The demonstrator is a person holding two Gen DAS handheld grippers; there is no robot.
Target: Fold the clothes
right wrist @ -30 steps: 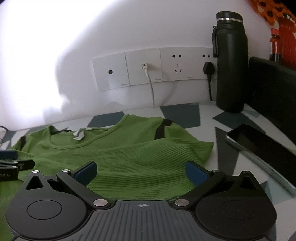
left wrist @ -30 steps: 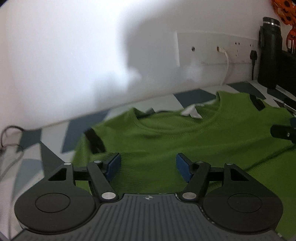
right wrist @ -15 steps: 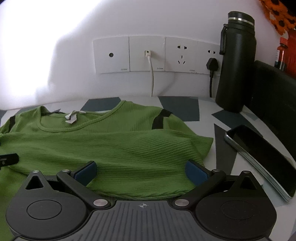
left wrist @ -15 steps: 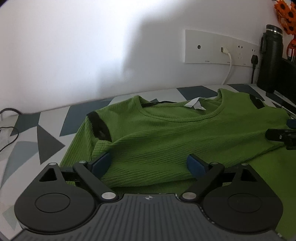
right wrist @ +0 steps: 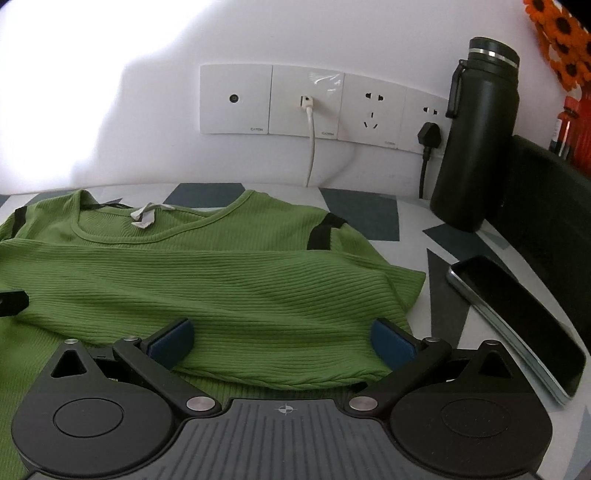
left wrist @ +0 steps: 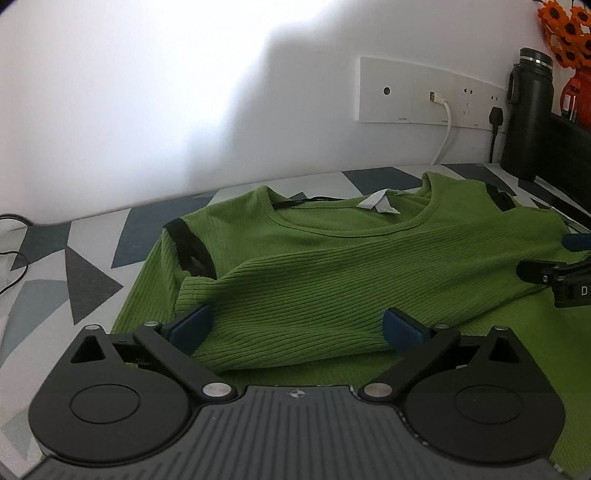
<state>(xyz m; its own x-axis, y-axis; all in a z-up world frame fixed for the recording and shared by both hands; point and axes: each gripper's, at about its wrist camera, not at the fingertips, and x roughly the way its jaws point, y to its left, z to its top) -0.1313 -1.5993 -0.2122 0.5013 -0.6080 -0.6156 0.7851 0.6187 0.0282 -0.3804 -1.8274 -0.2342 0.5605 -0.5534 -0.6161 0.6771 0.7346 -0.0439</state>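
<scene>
Where legible, "CATON", perhaps, on socket plates (right wrist: pixel 303 101); both grippers wide over shirt (right wrist: pixel 221 280).

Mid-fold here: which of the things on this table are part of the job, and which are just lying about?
Part of the job:
- green ribbed top, bottom part folded up over itself
- left gripper, open, over the fold
- right gripper, open, over the fold

Lying about:
- black flask
- phone
- white charging cable
- black plug
- orange flowers
</scene>
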